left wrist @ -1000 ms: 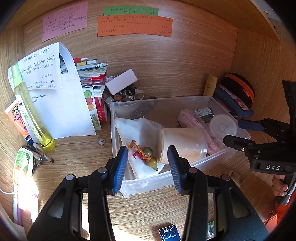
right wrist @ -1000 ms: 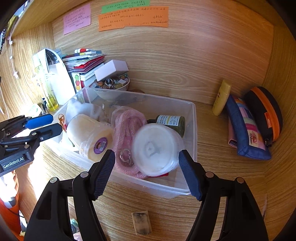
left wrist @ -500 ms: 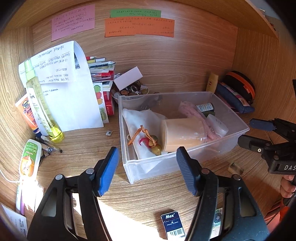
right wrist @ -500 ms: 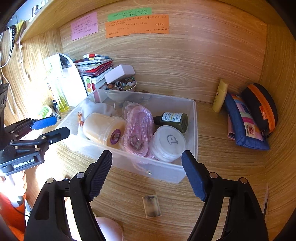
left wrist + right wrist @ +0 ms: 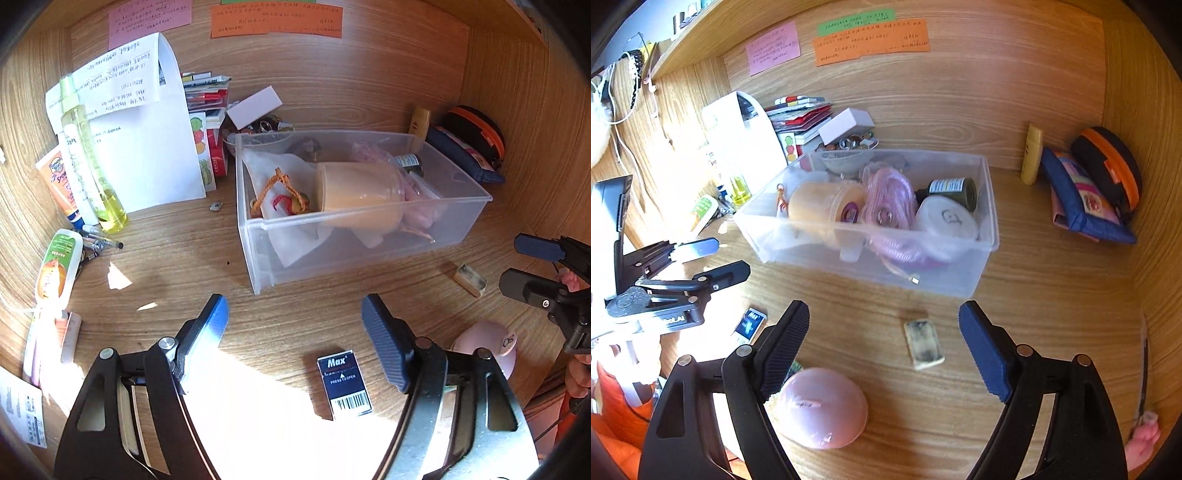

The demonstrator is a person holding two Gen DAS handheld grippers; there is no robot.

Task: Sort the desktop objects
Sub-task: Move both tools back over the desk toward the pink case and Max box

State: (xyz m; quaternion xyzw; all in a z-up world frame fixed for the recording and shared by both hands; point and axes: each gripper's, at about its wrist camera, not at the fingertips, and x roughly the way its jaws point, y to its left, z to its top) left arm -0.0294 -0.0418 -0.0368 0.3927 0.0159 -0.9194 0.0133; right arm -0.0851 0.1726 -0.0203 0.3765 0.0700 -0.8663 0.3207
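Above the desk [image 5: 295,314] — both tongs [image 5: 293,332] [image 5: 882,339] agape, empty, near the bin [image 5: 960,277].

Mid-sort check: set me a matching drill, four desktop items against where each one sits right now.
Items:
1. dark green labelled bottle
2. worn rectangular eraser
3. blue Max staple box
4. yellow tube

Places:
A. upright against the back wall
B. on the desk between the open left gripper's fingers
C. inside the clear plastic bin
D. on the desk in front of the bin

Pairs: 1-C, 2-D, 3-B, 4-A
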